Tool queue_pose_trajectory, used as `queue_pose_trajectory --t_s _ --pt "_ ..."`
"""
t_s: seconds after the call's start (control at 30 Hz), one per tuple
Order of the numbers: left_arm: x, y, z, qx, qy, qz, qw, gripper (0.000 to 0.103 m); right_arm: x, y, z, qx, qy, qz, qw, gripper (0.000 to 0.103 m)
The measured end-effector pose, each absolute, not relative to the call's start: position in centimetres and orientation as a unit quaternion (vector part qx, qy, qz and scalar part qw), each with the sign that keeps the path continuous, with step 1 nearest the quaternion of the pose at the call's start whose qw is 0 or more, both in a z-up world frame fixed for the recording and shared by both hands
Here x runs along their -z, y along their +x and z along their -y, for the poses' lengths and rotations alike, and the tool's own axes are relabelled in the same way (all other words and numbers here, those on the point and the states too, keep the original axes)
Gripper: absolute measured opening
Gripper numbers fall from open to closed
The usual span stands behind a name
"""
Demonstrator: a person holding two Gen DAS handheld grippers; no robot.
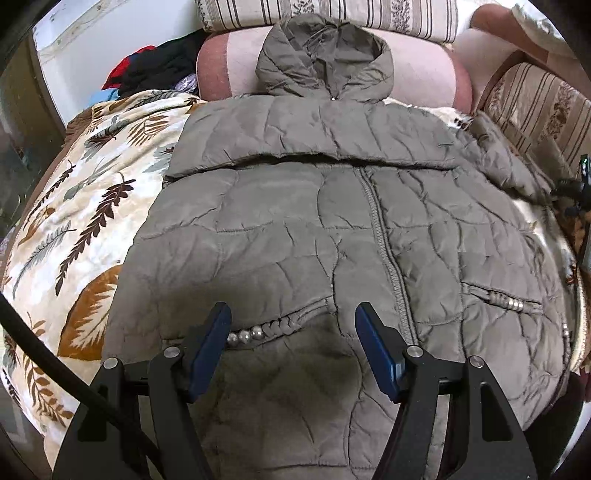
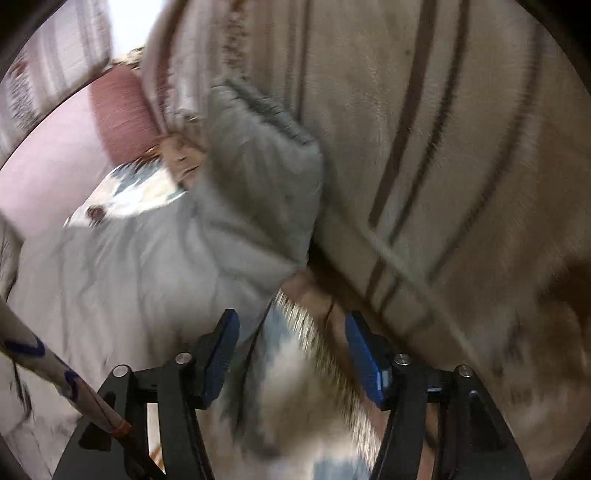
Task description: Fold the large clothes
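Observation:
A grey-green quilted hooded jacket (image 1: 332, 229) lies flat, front up, on a leaf-patterned blanket (image 1: 85, 206), hood toward the pink bolster. One sleeve is folded across its chest. My left gripper (image 1: 293, 321) hovers open above the jacket's lower front near a pocket with metal snaps, nothing between its blue pads. The right wrist view is blurred. There my right gripper (image 2: 291, 328) stands open over the blanket's edge, beside the jacket's other sleeve (image 2: 258, 177), which rests against a striped cushion (image 2: 424, 147). Nothing is held in it.
A pink bolster (image 1: 417, 74) and striped cushions (image 1: 332, 14) line the far side. A pile of dark and red clothes (image 1: 147, 70) sits at the far left. A striped sofa arm (image 1: 539, 107) borders the right. A person's arm (image 1: 517, 33) shows top right.

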State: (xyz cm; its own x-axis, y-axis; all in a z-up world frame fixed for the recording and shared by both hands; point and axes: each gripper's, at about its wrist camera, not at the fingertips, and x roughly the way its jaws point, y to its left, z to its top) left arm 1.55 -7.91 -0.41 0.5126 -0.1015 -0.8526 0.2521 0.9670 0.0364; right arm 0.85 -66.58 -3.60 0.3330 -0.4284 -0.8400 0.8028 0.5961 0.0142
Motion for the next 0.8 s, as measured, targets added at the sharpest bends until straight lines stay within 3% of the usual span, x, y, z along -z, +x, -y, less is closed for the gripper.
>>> queue_pose_trajectory --t_s 0.2,0.23,0.27,0.3,0.37,0.63,0.8 --pt "1.3 2.4 8.0 0.087 0.083 -0.493 0.862 0.069 4.5 4.8 67.8 0.399 0.212 -0.425 0.784 0.063" --pt "1.4 2.5 7.9 0.086 0.083 -0.494 0.861 0.069 4.6 4.9 68.3 0.400 0.218 -0.423 0.784 0.057" --pt "1.5 2.5 7.7 0.083 0.083 -0.495 0.861 0.069 4.6 5.1 68.6 0.402 0.224 -0.423 0.780 0.034" --pt "1.5 2.5 7.6 0.081 0.082 -0.495 0.861 0.069 4.4 5.2 68.8 0.399 0.232 -0.421 0.781 0.019" --pt "1.6 2.5 7.2 0.081 0.077 -0.494 0.863 0.069 3.3 4.6 68.9 0.384 0.252 -0.408 0.789 0.013" --pt "0.6 1.6 4.8 0.081 0.042 -0.478 0.873 0.069 -5.1 2.5 64.2 0.327 0.242 -0.356 0.841 0.011" --pt "-0.4 0.9 2.4 0.070 0.021 -0.465 0.883 0.069 -8.5 3.4 57.4 0.208 0.296 -0.340 0.868 0.011"
